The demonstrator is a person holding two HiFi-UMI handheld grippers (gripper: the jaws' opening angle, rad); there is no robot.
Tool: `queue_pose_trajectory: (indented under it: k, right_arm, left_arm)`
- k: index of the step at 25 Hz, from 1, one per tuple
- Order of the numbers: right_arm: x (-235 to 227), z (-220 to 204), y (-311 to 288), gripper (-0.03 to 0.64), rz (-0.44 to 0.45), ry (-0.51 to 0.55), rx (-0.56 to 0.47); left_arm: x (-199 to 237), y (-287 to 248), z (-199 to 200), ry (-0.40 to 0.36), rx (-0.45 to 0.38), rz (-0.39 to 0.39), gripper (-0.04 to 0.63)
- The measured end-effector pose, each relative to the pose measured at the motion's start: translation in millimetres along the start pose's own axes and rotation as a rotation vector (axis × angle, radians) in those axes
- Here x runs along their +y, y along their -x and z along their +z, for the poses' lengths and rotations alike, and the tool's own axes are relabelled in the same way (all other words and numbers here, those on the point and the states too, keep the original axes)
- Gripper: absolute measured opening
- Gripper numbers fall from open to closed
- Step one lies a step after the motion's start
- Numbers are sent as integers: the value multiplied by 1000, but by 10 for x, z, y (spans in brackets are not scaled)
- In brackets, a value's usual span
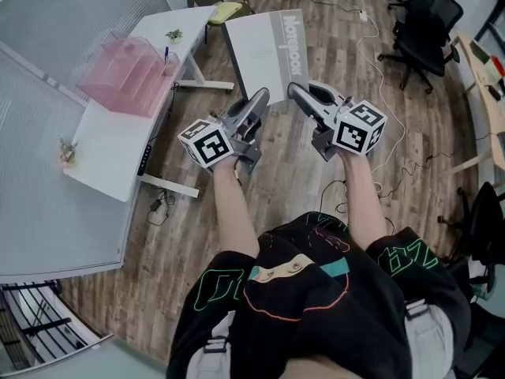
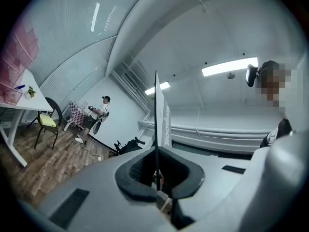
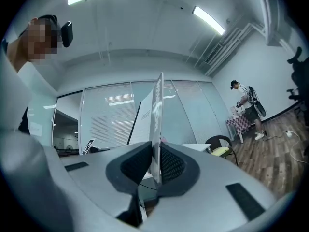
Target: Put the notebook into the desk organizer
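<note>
Notebook [image 1: 264,50], flat, white cover with a grey band and printed title, is held in the air over the wood-plank floor [image 1: 284,180], not in the organizer. Long axis runs away from the person toward the top of the head view, far end leaning slightly left, cover facing up. In the left gripper view the notebook [image 2: 156,110] shows edge-on as a thin upright sheet; same in the right gripper view [image 3: 157,115].

Left tool [image 1: 254,105] is clenched on the near edge, left part, pads pressing both faces [image 2: 157,175]. Right tool [image 1: 298,93] is clamped on the same near edge, right part, sheet pinched between its pads [image 3: 155,166].

Pink translucent plastic desk organizer [image 1: 126,73] stands on a white table [image 1: 110,140], left of the notebook and well apart from it. Glass wall [image 1: 47,22] is behind the table. Black office chairs [image 1: 422,22] are at far right, a chair with a yellow-green cushion [image 1: 225,10] by the table end, and cables [image 1: 371,46] lie on the floor. Another person [image 2: 94,117] stands far off.
</note>
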State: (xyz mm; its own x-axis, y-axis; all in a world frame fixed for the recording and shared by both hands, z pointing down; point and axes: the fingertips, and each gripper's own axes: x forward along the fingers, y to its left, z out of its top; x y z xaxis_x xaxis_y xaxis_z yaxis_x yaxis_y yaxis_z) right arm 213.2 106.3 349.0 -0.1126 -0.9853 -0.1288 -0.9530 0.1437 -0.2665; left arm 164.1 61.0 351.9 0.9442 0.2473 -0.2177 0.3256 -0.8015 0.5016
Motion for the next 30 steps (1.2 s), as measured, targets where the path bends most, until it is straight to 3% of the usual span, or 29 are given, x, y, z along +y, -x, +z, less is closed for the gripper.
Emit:
queue_pose_trajectory:
  k: [9,16,22,30]
  right_arm:
    - [-144,116,-91,23,31,16,-8]
    - [-138,13,-191,23,102,-13,6]
    - [-51,-266,-535,29,177,-33,73]
    - [-282,-421,-1197,29,183,-26,99]
  left_arm:
    - [60,-143,117,-30,-18,17,5]
    - [104,-28,98,-48,-42,91,5]
    - [365,303,104,-27,-87,189,5]
    - [1004,416,357,-14,-114,214,5]
